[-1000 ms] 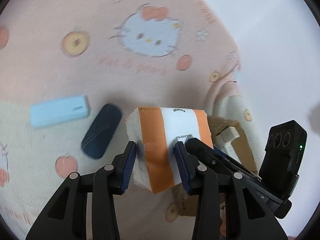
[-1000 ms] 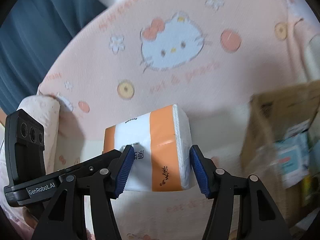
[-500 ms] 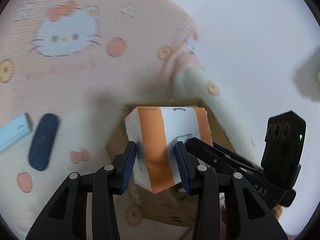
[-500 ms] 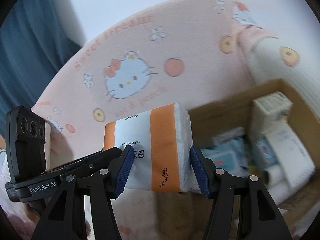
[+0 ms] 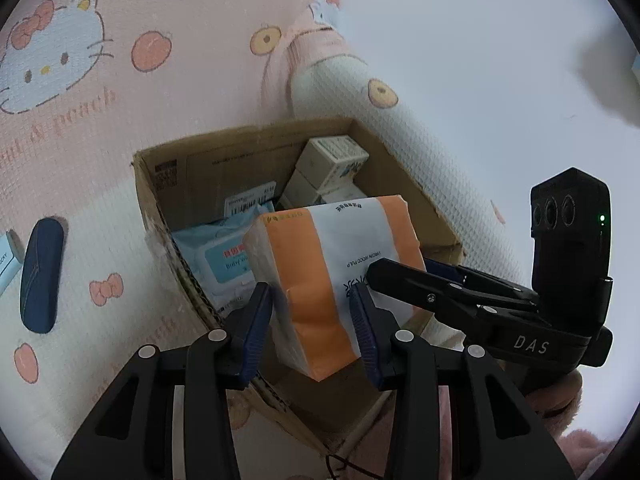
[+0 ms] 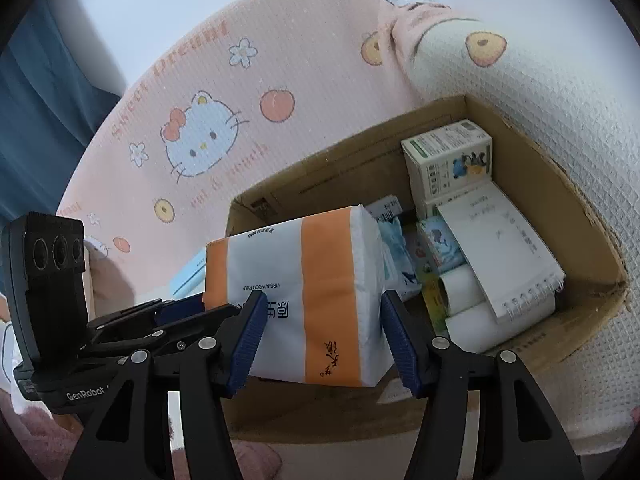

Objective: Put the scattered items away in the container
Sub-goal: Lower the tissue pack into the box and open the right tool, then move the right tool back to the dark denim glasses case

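While both tools grip it, the orange-and-white tissue pack (image 6: pixel 308 292) hangs above the near part of the open cardboard box (image 5: pixel 160 216): the left tool (image 5: pixel 314 330) is clenched on one end of the pack, its blue pads pressed into the wrapper, and the right tool (image 6: pixel 324 340) is clenched on the other end in the same way. Box contents, as seen from the right wrist view: a small white carton with a cartoon print (image 6: pixel 448 160) stands at the far corner; a white spiral-bound notepad (image 6: pixel 504 256) leans tilted over a white paper roll (image 6: pixel 460 292); a small colourful packet (image 6: pixel 438 246) sits beside the notepad; a light-blue wet-wipe pack (image 5: pixel 224 256) lies along the left wall, partly hidden under the tissue pack. A label with a barcode (image 5: pixel 248 202) shows behind the wipes. The box rests on a pink blanket with a cartoon cat and peach print (image 5: pixel 120 80), against a white waffle-textured bolster (image 6: pixel 540 92). Outside the box, on the blanket to its left, lie a dark navy oblong case (image 5: pixel 40 276) and, just beyond it at the frame edge, a pale blue box (image 5: pixel 6 264); the two are near each other, contact cannot be told.
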`<state>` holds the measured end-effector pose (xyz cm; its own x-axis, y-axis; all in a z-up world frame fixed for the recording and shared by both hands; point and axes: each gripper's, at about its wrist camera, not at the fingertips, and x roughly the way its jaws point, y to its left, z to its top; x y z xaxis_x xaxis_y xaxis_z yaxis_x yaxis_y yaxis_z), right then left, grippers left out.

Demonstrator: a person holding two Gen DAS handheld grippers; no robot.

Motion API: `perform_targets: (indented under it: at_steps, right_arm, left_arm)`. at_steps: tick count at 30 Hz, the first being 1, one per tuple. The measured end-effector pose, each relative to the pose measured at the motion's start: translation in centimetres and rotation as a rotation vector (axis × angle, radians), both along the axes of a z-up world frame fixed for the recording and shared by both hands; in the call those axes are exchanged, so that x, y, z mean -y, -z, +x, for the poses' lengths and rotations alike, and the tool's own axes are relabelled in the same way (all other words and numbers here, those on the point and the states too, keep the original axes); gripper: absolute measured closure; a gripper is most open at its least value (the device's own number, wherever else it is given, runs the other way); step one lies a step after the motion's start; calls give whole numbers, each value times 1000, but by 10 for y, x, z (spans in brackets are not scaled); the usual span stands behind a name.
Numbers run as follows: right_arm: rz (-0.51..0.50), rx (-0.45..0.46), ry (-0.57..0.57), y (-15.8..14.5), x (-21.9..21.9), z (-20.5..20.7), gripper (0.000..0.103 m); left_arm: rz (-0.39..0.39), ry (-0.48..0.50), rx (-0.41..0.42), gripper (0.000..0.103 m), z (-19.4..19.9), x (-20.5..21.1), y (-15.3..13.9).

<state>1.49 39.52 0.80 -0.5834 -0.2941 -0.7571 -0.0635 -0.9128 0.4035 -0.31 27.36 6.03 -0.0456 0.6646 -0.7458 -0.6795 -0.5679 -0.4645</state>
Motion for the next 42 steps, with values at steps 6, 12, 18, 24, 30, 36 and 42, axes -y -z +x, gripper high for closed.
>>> perform_targets:
  at_steps: [6,12,18,24,30,36,42]
  right_arm:
    - [16,26,-41,-1,-3,2,46]
    - [85,98,-48,5,-6,1,46]
    - [140,156,-43,13,-15,2,45]
    - [159,168,-47,15,-18,0,45]
    - [210,150,-64,4,-4,-2,45]
    - [267,83,-113,-18,31,-10,36]
    - [306,55,-167,-32,74,-23,35]
  left_arm:
    - [-71,42,-78,59,11,-11,-7]
    - [-202,139,-87,55,20,-23,5]
    - [-241,114,-106,53,11,-21,6]
    - [-228,79,-57,53,0,-17,11]
    - [-179,50,-103,53,3,-9,-2]
    - [-134,1,-183,50,4,19,-19]
    - [-124,-107,-168,49,-23,65,-19]
